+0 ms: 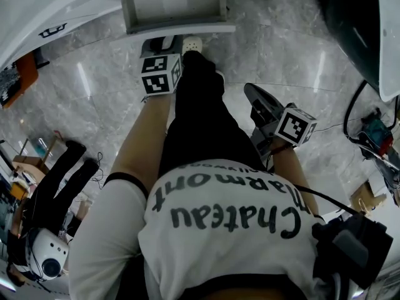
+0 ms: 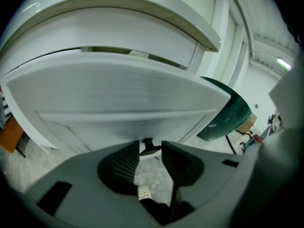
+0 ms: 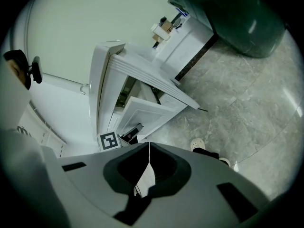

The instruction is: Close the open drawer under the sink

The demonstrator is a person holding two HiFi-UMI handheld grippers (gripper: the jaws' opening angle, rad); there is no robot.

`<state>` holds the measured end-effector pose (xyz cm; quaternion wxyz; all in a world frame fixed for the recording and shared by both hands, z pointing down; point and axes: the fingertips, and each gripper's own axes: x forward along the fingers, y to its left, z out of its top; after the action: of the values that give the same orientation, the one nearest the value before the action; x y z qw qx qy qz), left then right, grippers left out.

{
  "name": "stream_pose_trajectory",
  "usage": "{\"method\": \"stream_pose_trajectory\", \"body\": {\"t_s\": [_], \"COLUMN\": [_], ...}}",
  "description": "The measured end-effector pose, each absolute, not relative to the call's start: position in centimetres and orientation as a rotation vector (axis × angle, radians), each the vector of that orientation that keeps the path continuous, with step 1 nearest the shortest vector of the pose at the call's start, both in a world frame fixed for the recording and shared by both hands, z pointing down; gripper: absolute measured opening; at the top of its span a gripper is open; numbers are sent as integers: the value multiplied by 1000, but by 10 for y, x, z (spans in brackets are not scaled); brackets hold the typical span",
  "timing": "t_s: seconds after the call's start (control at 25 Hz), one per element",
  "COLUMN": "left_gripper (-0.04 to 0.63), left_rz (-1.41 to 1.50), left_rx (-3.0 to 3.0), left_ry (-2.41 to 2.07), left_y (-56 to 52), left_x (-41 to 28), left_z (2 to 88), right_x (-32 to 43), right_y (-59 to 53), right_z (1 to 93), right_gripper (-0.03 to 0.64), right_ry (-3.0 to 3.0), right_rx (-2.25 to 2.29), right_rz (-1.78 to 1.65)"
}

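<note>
Two grippers are in play, and they have plainly different jobs. Far left, a second person's dark sleeve [image 1: 62,167] hangs over the marble floor [image 1: 281,36], well clear of the work.

Next comes the left gripper [image 2: 150,151], raised close up to the drawer [image 1: 181,29]. The drawer is pulled out from the vanity cabinet [image 3: 102,94] under the sink, and its pale front panel fills the left gripper view. The jaws stand a little apart with nothing clamped. A small dark fitting [image 2: 148,143] shows just past the tips; whether it is the drawer's pull I cannot tell. I take it the gripper is held low and square to the panel so it can push straight in, and a push needs no grip. The holder's white shoe [image 1: 192,43] is planted just beside the drawer front, I'd guess for balance.

Right of the leg, the right gripper [image 3: 149,146] hangs back near the hip with its jaws pressed together on nothing, well away from the drawer. Rightmost, a dark green tub [image 1: 350,24] stands clear.

The drawer is fully out, so closing it has not begun.
</note>
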<state>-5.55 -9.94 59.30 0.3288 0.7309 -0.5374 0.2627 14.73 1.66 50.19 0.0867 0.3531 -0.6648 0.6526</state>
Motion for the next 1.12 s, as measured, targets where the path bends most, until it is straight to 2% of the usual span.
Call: {"method": "stream_pose_trajectory", "body": {"t_s": [1.12], "left_gripper": [141], "left_rz": [642], "left_rx": [1925], "left_ry": [-1388], "left_y": [-142], "left_x": [-63], "left_z": [592], "right_x": [138], "right_y": [-11], "right_z": [511], "right_gripper": [12], "right_ry": [-1945], "right_rx": [1106], "right_rz": [1980]}}
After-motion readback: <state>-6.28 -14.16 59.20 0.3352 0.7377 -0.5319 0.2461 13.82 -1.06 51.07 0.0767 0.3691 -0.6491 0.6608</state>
